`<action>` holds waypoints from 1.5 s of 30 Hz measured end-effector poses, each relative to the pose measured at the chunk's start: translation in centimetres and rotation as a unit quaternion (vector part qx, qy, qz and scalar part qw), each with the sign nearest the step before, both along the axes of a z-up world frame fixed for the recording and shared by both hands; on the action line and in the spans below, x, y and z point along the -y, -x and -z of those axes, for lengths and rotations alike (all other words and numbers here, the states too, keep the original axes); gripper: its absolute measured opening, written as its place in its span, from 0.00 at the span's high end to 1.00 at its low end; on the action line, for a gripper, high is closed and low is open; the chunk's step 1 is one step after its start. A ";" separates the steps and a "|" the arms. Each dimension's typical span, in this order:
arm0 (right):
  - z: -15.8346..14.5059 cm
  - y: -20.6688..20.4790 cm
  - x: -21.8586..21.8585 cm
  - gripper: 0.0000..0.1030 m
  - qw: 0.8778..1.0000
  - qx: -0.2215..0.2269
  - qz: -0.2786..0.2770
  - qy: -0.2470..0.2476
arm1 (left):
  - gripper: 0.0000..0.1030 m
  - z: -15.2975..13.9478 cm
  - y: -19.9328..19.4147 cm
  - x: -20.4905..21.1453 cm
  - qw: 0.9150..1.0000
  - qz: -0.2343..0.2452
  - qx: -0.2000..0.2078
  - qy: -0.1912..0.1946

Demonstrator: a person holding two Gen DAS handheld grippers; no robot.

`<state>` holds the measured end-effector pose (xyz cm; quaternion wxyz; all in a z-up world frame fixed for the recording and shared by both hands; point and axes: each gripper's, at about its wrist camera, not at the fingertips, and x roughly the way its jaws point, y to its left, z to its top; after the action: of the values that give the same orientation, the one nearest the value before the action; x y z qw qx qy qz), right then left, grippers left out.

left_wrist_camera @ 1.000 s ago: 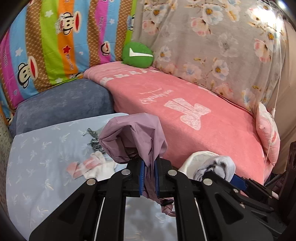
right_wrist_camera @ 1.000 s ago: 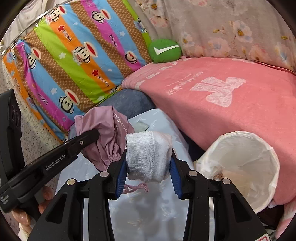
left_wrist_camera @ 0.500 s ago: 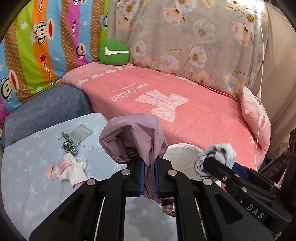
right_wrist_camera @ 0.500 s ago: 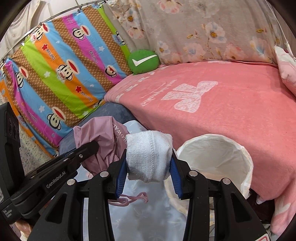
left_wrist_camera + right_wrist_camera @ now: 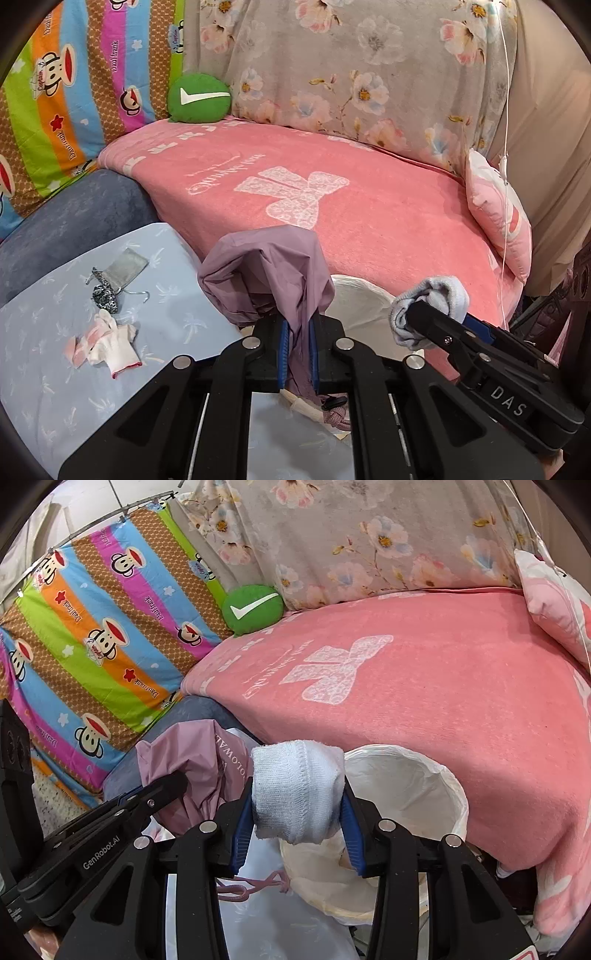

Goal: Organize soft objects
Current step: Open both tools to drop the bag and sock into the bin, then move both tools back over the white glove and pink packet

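Observation:
My left gripper (image 5: 297, 352) is shut on a mauve drawstring bag (image 5: 269, 273), which bunches above the jaws with its cord hanging below. My right gripper (image 5: 297, 818) is shut on a rolled white sock (image 5: 297, 788); the same sock (image 5: 428, 301) shows at the right in the left wrist view. A white fabric basket (image 5: 417, 786) stands just right of the sock, against the pink bed edge; its rim (image 5: 360, 295) peeks out behind the mauve bag. The mauve bag (image 5: 192, 764) hangs left of the sock in the right wrist view.
On the light blue table cover (image 5: 44, 369) lie a pink-white sock pile (image 5: 107, 341), a grey pouch (image 5: 125, 267) and a speckled black-white item (image 5: 105, 297). A pink blanket (image 5: 332, 199), a green check-mark cushion (image 5: 199, 98), a pink pillow (image 5: 498, 218) and a blue-grey cushion (image 5: 66, 229) lie beyond.
Both grippers have swung to the right with their loads still held. The white basket now sits closer under the sock, and the items on the blue cover have slid left in view.

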<state>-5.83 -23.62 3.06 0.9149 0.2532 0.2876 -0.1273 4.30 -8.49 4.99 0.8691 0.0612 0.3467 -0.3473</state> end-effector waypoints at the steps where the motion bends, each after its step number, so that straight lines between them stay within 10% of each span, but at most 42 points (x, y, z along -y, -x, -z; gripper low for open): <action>1: 0.1 0.1 0.2 0.60 1.000 -0.001 0.002 -0.001 | 0.91 0.0 0.1 0.3 1.000 0.002 -0.001 -0.001; 9: 0.9 0.3 1.9 0.57 1.000 -0.006 0.016 -0.009 | 0.89 0.9 -0.2 2.4 1.000 0.016 -0.023 -0.007; 13: 1.0 0.4 2.6 0.55 1.000 -0.009 0.025 -0.008 | 0.55 1.3 -0.3 2.7 1.000 0.011 -0.028 -0.005; 18: 1.0 0.6 3.1 0.53 0.999 -0.007 0.036 -0.005 | 0.39 1.1 -0.3 3.1 1.000 0.003 -0.015 -0.009; 45: 0.3 -1.3 0.1 0.50 1.000 -0.009 -0.008 0.013 | 0.37 1.1 -1.8 -0.6 0.999 -0.044 -0.020 0.001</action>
<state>-4.55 -23.69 2.79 0.9164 0.2382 0.2960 -0.1256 6.07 -7.87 3.84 0.8766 0.0378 0.3663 -0.3099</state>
